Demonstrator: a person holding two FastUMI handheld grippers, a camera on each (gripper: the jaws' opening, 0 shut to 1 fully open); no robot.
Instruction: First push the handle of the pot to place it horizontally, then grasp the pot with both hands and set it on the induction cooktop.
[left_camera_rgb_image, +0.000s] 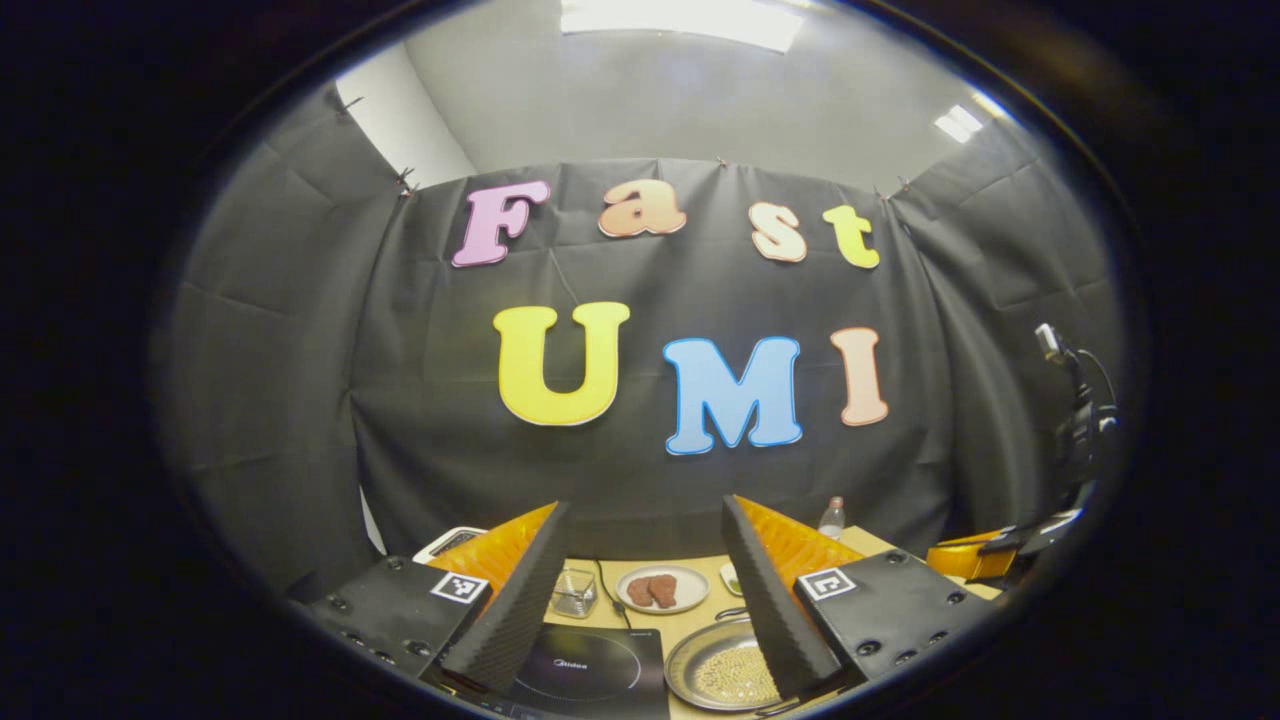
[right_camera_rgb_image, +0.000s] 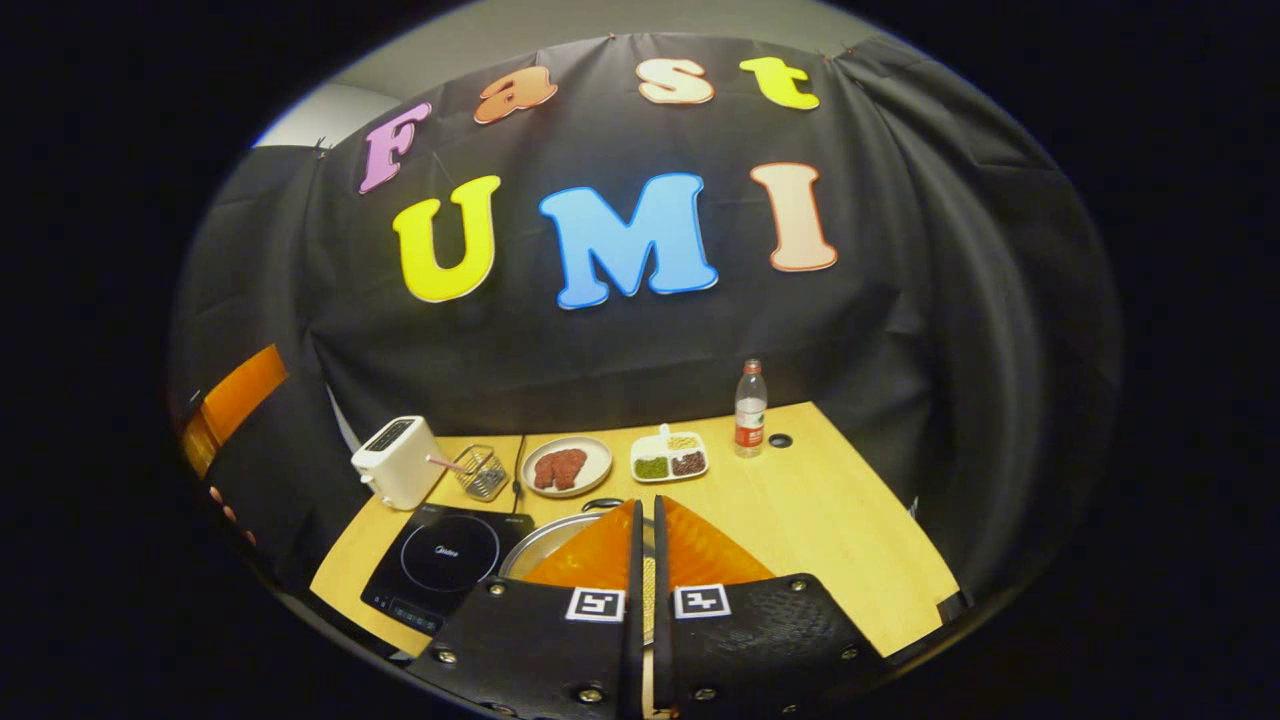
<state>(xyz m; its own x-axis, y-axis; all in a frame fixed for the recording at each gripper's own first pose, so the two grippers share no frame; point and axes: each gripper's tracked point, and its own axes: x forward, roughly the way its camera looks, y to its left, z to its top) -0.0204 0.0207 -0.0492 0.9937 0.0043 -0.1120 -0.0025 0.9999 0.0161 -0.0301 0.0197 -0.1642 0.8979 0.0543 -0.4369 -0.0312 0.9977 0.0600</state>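
**Both grippers hovering above the table, pot sitting beside the cooktop**

Looking down the left gripper (left_camera_rgb_image: 645, 590) in the left gripper view: fingers standing well apart, holding nothing, hanging above the near edge of the wooden table (left_camera_rgb_image: 700, 620). Showing between and beneath those fingers: the induction cooktop (left_camera_rgb_image: 590, 670) on the left, and the pot (left_camera_rgb_image: 725, 668) just beside it on the right, round, shallow and metal, carrying a layer of small pale grains. Pot resting on the table, not on the cooktop. Lying beyond them: a plate of reddish meat (left_camera_rgb_image: 662, 588) and a small glass container (left_camera_rgb_image: 574, 592), with a plastic bottle (left_camera_rgb_image: 831, 517) standing farther back near the black cloth wall.

Looking down the right gripper (right_camera_rgb_image: 645, 560) in the right gripper view: fingers drawn together with only a thin gap between them, gripping nothing, hanging over the pot (right_camera_rgb_image: 550, 545), whose rim is peeking out to the left of the fingers. A dark loop handle (right_camera_rgb_image: 603, 503) showing at the pot's far rim. Cooktop (right_camera_rgb_image: 440, 560) lying just left of the pot, apparently touching or nearly so. Standing at the back of the table (right_camera_rgb_image: 820, 520): a white toaster (right_camera_rgb_image: 397, 462), a wire basket (right_camera_rgb_image: 482, 472), the meat plate (right_camera_rgb_image: 566, 466), a divided dish (right_camera_rgb_image: 669, 458) of green, dark and pale fillings, and the bottle (right_camera_rgb_image: 750, 408).
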